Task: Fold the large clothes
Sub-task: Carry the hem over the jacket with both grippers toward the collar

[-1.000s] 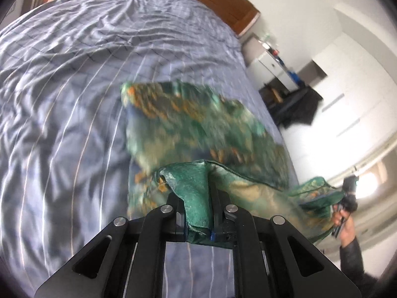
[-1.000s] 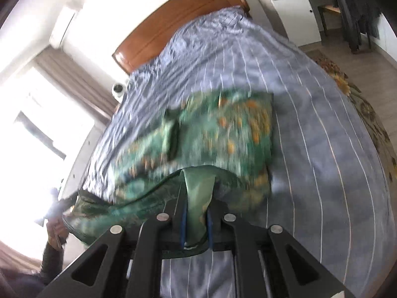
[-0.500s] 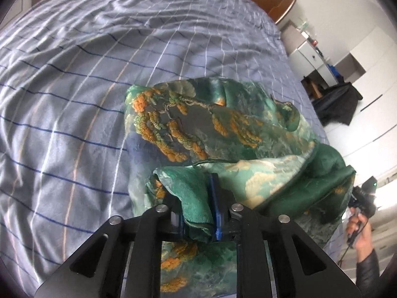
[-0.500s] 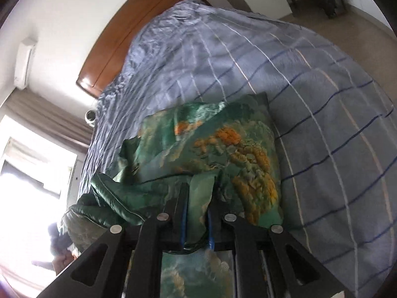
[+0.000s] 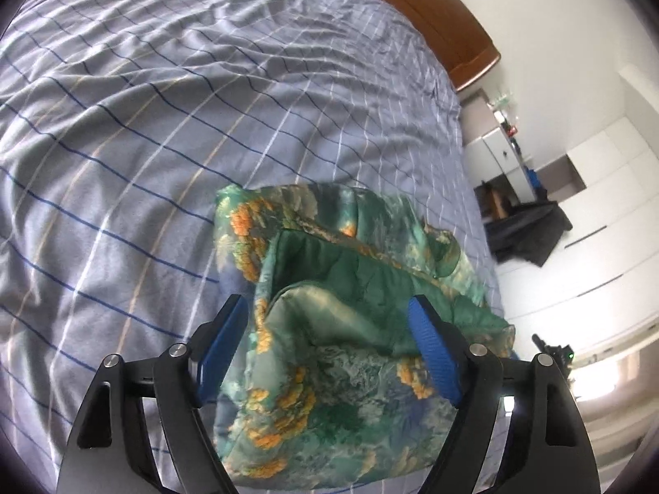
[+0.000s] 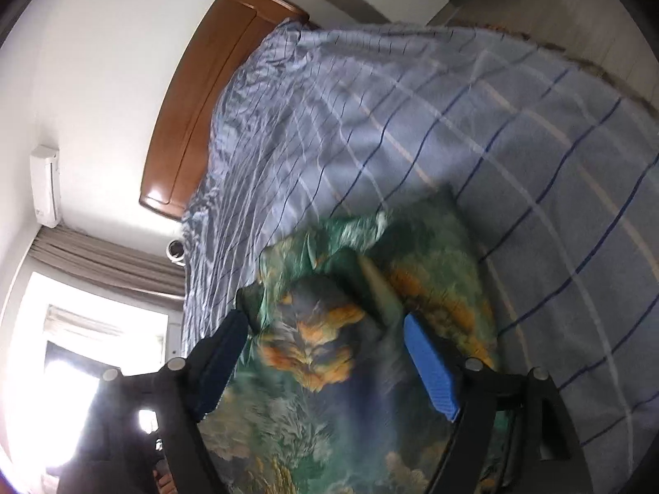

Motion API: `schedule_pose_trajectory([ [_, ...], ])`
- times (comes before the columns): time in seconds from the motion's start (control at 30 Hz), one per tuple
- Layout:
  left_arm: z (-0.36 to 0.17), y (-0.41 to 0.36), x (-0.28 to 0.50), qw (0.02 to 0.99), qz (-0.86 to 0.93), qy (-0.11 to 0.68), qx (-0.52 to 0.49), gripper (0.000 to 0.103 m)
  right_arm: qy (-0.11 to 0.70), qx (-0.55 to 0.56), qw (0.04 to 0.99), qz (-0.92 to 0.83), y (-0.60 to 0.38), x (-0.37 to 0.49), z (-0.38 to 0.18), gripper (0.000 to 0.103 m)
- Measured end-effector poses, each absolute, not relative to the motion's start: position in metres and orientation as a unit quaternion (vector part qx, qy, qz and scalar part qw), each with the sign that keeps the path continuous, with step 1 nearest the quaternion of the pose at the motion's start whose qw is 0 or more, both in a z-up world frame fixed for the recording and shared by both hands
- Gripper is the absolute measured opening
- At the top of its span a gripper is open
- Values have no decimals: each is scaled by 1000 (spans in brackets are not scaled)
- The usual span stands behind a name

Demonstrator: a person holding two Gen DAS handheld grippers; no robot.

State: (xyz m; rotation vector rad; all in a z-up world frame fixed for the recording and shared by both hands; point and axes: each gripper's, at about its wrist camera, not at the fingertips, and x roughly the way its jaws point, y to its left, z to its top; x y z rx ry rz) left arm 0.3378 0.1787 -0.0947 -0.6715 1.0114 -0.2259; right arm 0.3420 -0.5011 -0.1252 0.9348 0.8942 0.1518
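Observation:
A green garment with orange and teal print (image 5: 329,329) lies folded over itself on the blue checked bed cover (image 5: 164,123). My left gripper (image 5: 329,329) hovers over its near left part. Its jaws are opening and its blue pads (image 5: 432,354) stand wide apart, clear of the cloth below them. In the right wrist view the same garment (image 6: 329,370) fills the bottom, partly blurred. My right gripper (image 6: 325,354) is over it with its jaws opening, and its blue pads (image 6: 428,366) press on nothing.
A wooden headboard (image 5: 432,12) ends the bed at the far side. White cabinets and a dark chair (image 5: 527,230) stand to the right of the bed. A bright window with curtains (image 6: 82,329) lies to the left in the right wrist view.
Both grippers carried the garment's edge forward over the rest of it, sank toward the bed and let go. Their jaws went from shut on the cloth to wide apart.

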Motion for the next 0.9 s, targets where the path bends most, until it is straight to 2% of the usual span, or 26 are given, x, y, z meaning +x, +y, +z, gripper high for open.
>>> schedule_pose_trajectory([
  [0.17, -90, 179, 312, 836, -116, 467, -266, 81, 396, 393, 828, 53, -507, 328, -104, 80],
  [0.33, -96, 175, 286, 851, -149, 461, -203, 85, 404, 244, 881, 33, -491, 302, -82, 80],
  [0.57, -113, 124, 309, 852, -170, 480, -125, 85, 437, 126, 886, 94, -448, 295, -82, 80],
  [0.73, -131, 106, 339, 851, -109, 504, -97, 83, 454, 75, 886, 58, -421, 321, -98, 80],
  [0.8, -136, 106, 345, 846, -98, 515, -102, 70, 467, 59, 882, 32, -417, 332, -108, 80],
  [0.83, -138, 106, 346, 844, -90, 518, -101, 47, 482, 58, 874, 21, -417, 338, -115, 80],
  [0.87, -139, 107, 345, 844, -82, 521, -97, 17, 495, 62, 867, 13, -419, 344, -123, 80],
  [0.9, -140, 109, 344, 844, -68, 524, -94, 16, 501, 70, 863, 10, -420, 346, -128, 71],
])
